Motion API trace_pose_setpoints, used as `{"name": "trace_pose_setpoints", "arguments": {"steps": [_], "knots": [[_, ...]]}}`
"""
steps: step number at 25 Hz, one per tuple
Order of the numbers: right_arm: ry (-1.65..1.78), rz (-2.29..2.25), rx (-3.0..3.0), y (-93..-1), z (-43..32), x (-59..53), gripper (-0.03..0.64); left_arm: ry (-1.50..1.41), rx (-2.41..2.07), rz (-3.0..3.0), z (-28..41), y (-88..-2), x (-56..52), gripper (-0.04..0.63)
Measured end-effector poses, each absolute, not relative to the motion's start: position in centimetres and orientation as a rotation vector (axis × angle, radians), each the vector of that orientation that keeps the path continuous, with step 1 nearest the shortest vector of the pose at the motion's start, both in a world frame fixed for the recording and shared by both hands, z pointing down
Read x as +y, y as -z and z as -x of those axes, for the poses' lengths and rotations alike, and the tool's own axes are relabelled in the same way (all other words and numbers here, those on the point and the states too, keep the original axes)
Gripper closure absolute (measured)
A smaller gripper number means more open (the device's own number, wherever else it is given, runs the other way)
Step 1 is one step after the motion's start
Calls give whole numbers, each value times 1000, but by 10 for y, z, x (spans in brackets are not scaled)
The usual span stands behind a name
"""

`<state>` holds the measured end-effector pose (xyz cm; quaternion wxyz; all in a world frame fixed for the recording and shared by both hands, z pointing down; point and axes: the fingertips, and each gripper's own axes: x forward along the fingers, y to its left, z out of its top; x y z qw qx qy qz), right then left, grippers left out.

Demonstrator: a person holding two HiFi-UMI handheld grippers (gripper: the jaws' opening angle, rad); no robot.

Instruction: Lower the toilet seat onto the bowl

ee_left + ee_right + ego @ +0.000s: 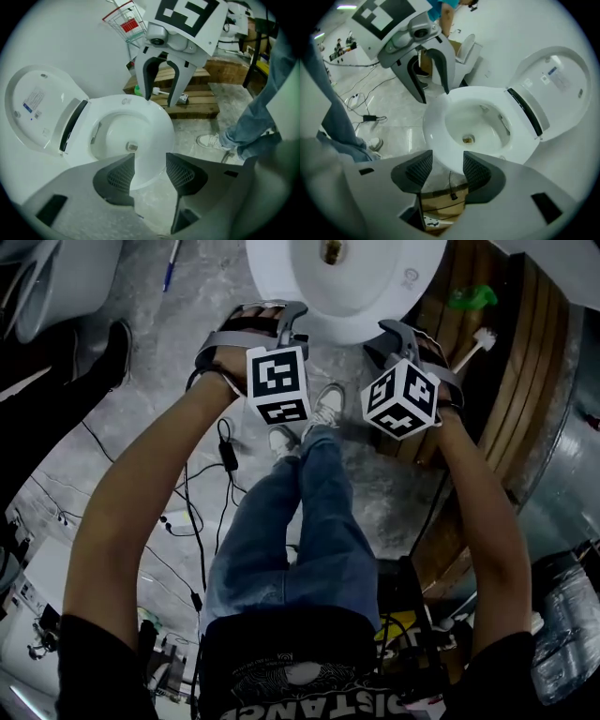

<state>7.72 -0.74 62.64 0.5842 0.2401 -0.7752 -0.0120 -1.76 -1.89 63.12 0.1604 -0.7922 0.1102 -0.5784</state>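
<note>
The white toilet bowl (352,292) (140,140) (440,131) stands uncovered, its rim bare. Its seat and lid (40,110) (555,89) are tipped up at the back; I cannot tell one from the other. My left gripper (272,320) (150,171) hovers just short of the bowl's front rim on the left. It is open with nothing between its pads. My right gripper (398,338) (447,171) hangs by the front rim on the right, also open and empty. Each gripper shows in the other's view, the right gripper (161,93) and the left gripper (433,89) both near the rim.
Wooden pallets (506,362) lie right of the bowl with a toilet brush (473,345) and a green object (472,298) on them. Cables (202,502) run over the concrete floor. My own legs (309,521) stand before the bowl. Another person's black shoe (117,343) is at left. A red wire basket (125,21) hangs behind.
</note>
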Motion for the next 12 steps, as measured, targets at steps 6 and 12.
{"name": "trace_pose_setpoints", "arguments": {"steps": [6,12], "knots": [[-128,-729,-1920,-573,-66,3,434,1614,472,2556,7,-578,1,398],[-249,-908,-2039,-502,-55,4,508,1480,743,2824,10,-506,0,410]]}}
